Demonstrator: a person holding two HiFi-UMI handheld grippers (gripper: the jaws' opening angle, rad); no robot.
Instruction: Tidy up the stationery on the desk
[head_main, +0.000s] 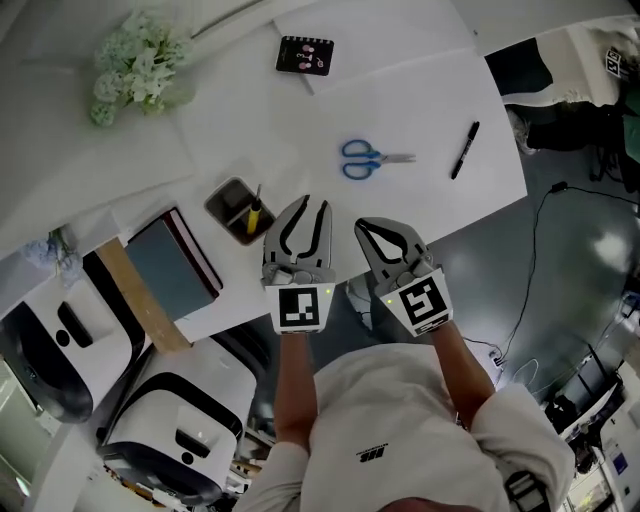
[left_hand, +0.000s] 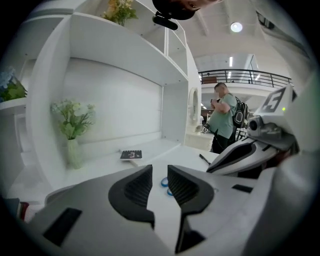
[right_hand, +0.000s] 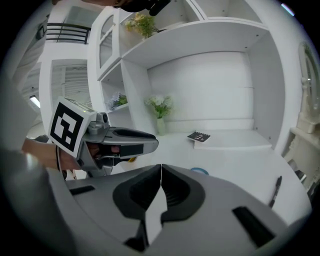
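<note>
Left tongs (head_main: 311, 204) slightly released, nothing between them. Right tongs (head_main: 361, 223) clenched tip to tip, also empty. Both hover over the near edge of the counter (head_main: 420, 90). The scissors (head_main: 372, 158) lie flat just ahead, roughly between my two lines of reach, with the blue handles to my left and the blades pointing right, so the long axis runs across my approach. The black pen (head_main: 464, 150) lies off to the right, slanted away from me, nearer the right tongs. The pen holder (head_main: 238, 210) sits just left of the left tongs. My judgement: either hand could take the scissors, and the right suits the pen.
</note>
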